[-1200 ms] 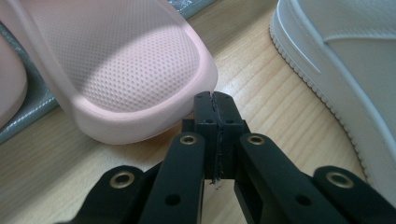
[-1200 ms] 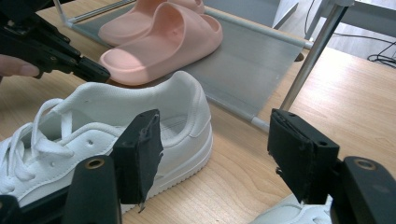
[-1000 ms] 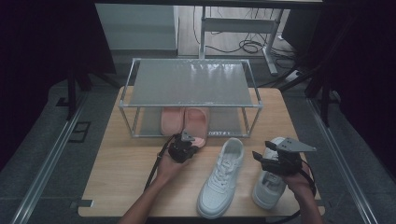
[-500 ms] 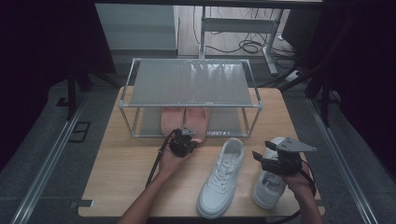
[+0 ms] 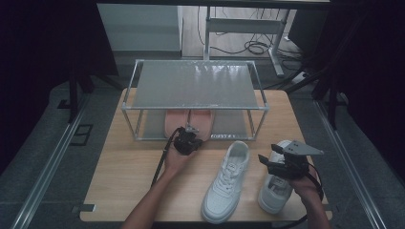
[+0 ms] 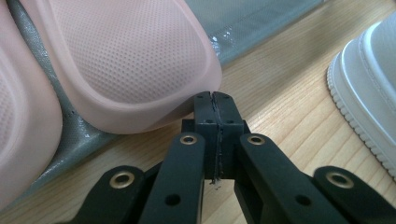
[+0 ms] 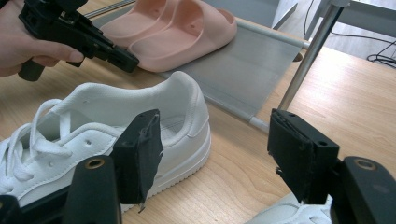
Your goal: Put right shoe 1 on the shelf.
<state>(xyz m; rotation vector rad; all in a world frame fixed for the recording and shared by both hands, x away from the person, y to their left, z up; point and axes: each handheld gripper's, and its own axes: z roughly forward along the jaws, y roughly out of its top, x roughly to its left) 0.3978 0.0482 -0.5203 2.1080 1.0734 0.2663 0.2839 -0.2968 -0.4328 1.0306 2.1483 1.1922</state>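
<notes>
The left tool (image 5: 190,138) sits at the front edge of the rack's lower shelf (image 5: 235,125), its two black jaws pressed flat together with nothing between them. In the left gripper view their tips (image 6: 213,99) touch, or all but touch, the rounded end of the right-hand pink slide sandal (image 6: 121,60); I cannot tell whether they press on it. That sandal lies on the grey shelf beside its twin (image 6: 23,121), the pair side by side under the rack's top panel (image 5: 196,83).

The right tool (image 5: 265,162) hovers over the front right part of the wooden bench (image 5: 129,167), jaws spread wide and holding nothing. In the right gripper view the heel of a white sneaker (image 7: 140,121) stands just beyond the left jaw, apart from it, and the toe of the second white sneaker (image 7: 289,212) shows below the right jaw. From above, the first sneaker (image 5: 224,183) lies aslant on the bench between the two hands, well in front of the rack, and the second (image 5: 277,188) lies under the right hand (image 5: 305,183). The left hand (image 5: 174,160) grips its tool from behind, cable trailing back along the forearm.
</notes>
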